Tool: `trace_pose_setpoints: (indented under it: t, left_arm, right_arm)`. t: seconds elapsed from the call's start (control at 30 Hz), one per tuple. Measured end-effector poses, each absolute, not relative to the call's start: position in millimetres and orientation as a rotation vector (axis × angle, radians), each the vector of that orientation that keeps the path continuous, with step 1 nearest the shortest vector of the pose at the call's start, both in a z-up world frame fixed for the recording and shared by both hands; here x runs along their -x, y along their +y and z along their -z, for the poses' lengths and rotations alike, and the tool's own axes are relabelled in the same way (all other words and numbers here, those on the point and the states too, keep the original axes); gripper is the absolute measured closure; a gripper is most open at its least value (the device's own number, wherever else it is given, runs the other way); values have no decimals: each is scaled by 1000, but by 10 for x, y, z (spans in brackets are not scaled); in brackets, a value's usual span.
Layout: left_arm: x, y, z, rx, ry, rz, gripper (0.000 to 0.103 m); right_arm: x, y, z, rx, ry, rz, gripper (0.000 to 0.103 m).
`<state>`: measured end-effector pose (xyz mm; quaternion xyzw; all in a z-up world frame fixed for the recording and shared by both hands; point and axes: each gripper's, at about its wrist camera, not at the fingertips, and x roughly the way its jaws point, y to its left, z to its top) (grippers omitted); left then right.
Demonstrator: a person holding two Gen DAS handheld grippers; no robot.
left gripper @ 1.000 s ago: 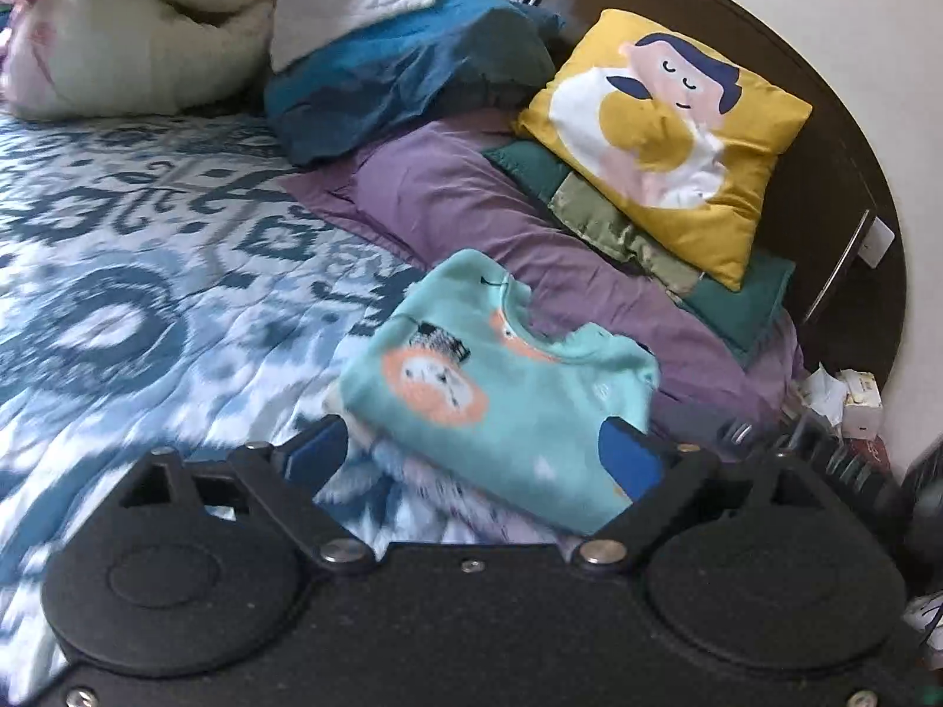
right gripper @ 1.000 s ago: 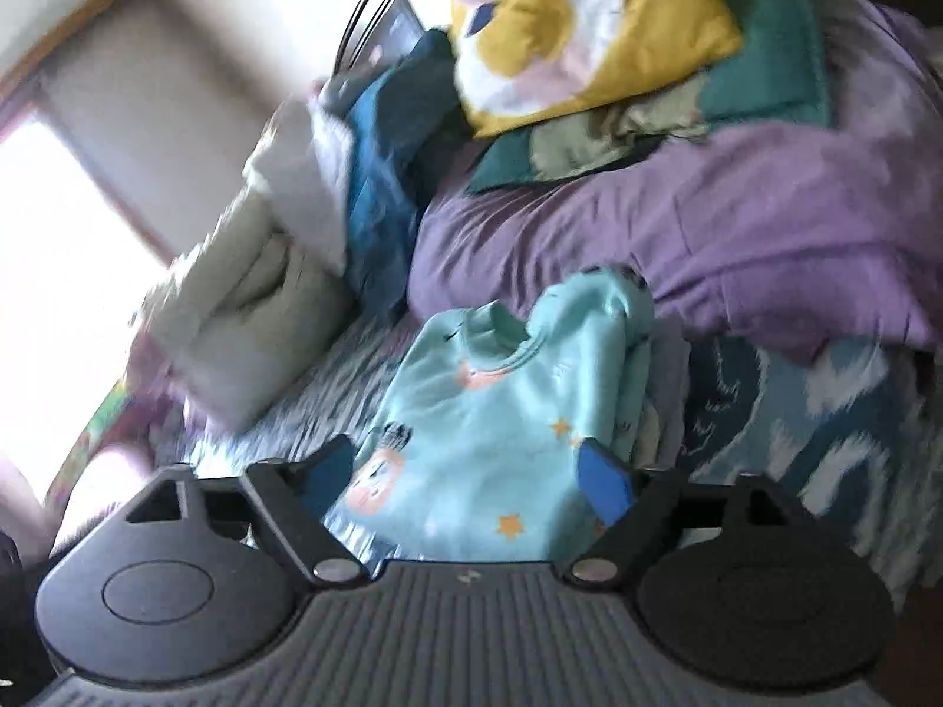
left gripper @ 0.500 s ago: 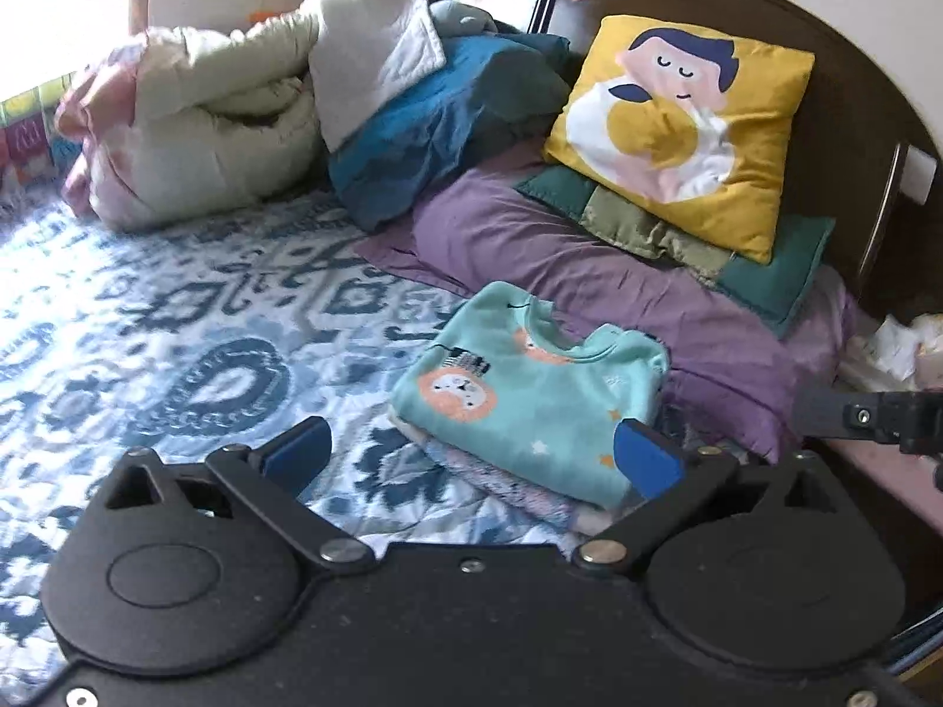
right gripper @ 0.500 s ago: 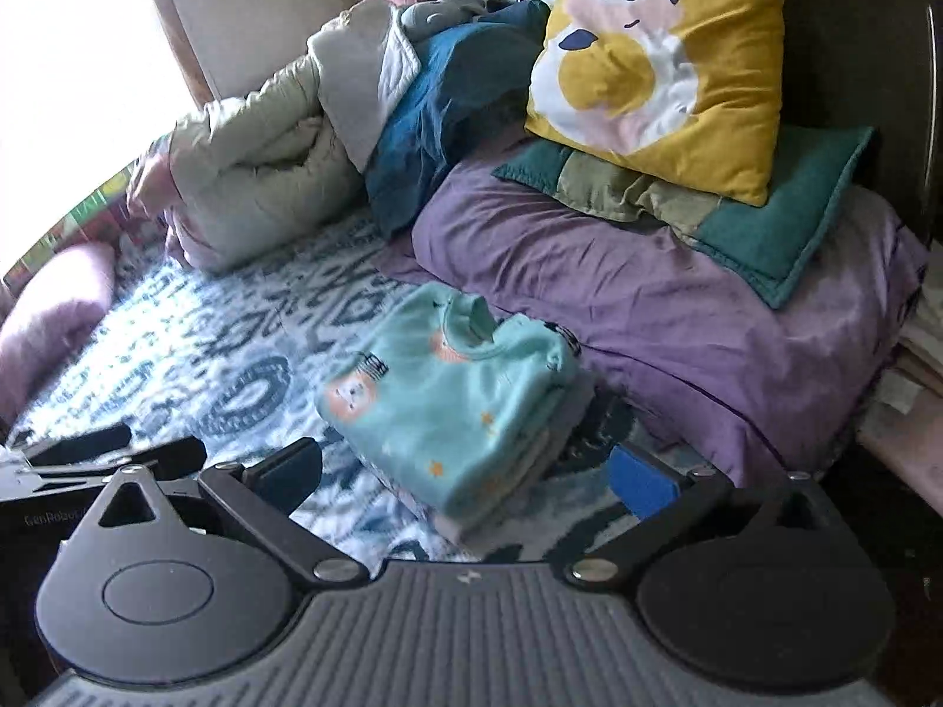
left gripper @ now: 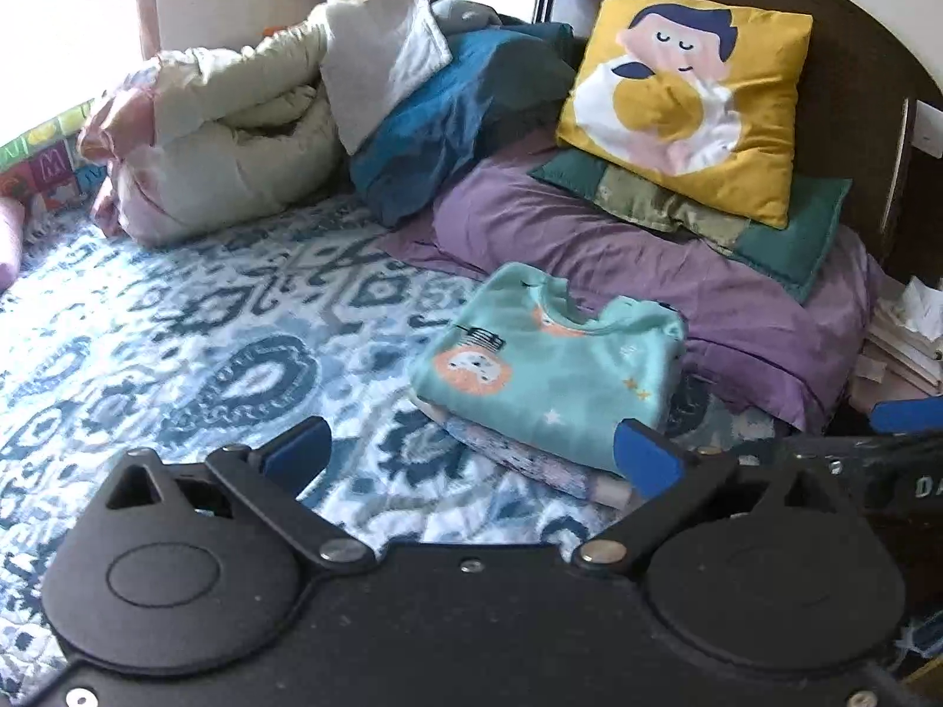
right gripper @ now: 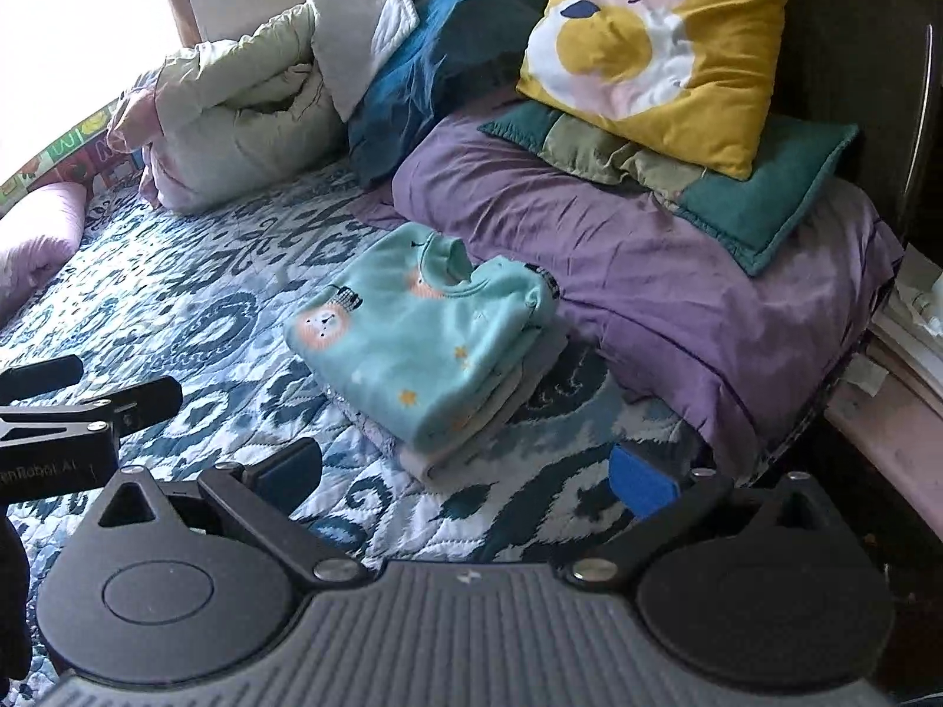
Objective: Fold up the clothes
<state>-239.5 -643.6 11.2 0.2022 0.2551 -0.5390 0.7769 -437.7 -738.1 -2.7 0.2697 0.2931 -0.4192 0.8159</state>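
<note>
A folded mint-green sweatshirt [left gripper: 554,377] [right gripper: 418,347] with lion and star prints tops a small stack of folded clothes on the blue patterned quilt [left gripper: 177,342] [right gripper: 177,300]. My left gripper [left gripper: 471,459] hangs open in front of the stack, nothing between its blue pads. My right gripper [right gripper: 465,477] is open too, just short of the stack's near edge and clear of it. In the right wrist view the left gripper's black frame [right gripper: 76,412] shows at the left edge; the right gripper's blue tip [left gripper: 907,415] shows at the right of the left wrist view.
A purple pillow [left gripper: 648,277] lies right behind the stack, with a green cushion [left gripper: 784,235] and a yellow picture cushion [left gripper: 689,100] on it against the dark headboard [left gripper: 854,29]. Rolled cream and teal bedding [left gripper: 265,135] fills the far left. Papers [left gripper: 907,336] pile beside the bed at right.
Both grippers have pulled back and away from the folded stack, and the right one has levelled out from a tilt. The stack stays put. Both stay open.
</note>
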Motion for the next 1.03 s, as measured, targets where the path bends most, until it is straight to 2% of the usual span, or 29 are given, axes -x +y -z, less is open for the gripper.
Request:
trace_pose_setpoints:
  t: [1.03]
  left_arm:
    - [2394,-6392,-91,-417,562,1195,0]
  right_arm:
    - [4263,-7351,48,-574,673,888,0]
